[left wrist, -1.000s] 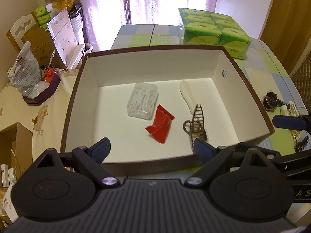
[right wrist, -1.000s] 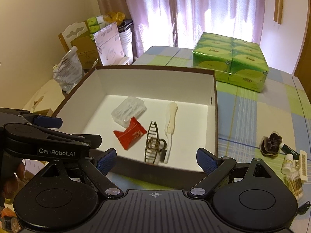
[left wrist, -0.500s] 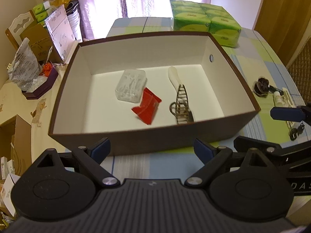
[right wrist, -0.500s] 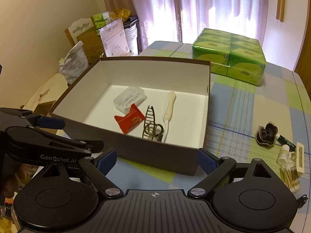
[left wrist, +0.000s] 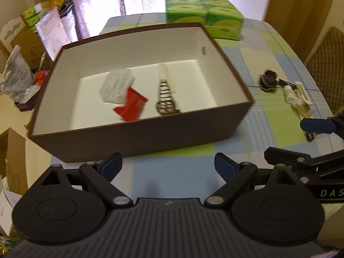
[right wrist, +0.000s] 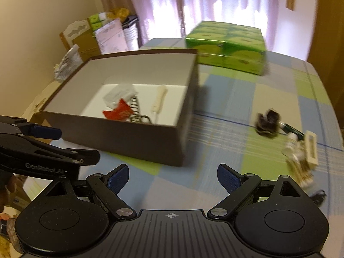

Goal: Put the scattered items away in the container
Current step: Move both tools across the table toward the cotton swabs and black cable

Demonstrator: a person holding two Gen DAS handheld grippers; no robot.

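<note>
Here both tongs are wide apart and hold nothing: the left tongs (left wrist: 167, 164) and the right tongs (right wrist: 173, 177) hover over the checked bench (right wrist: 232, 99), in front of the brown box (left wrist: 150, 133). Inside the box lie a clear plastic case (left wrist: 115, 88), a red packet (left wrist: 131, 107), a metal hair clip (left wrist: 165, 99) and a cream handle (right wrist: 159, 99). A dark scrunchie (right wrist: 267, 123), a small bottle (left wrist: 289, 90) and cotton swabs (right wrist: 301, 169) remain on the bench, right of the box.

Daylight pours through the curtains (right wrist: 206, 10) behind your table, blowing out to white glare there in both wrist views. Your brown box (left wrist: 137, 137) casts a soft shadow toward the cameras. Motion blur smears the green packs (right wrist: 228, 47) and small items; fisheye bending and dark corners frame both views.
</note>
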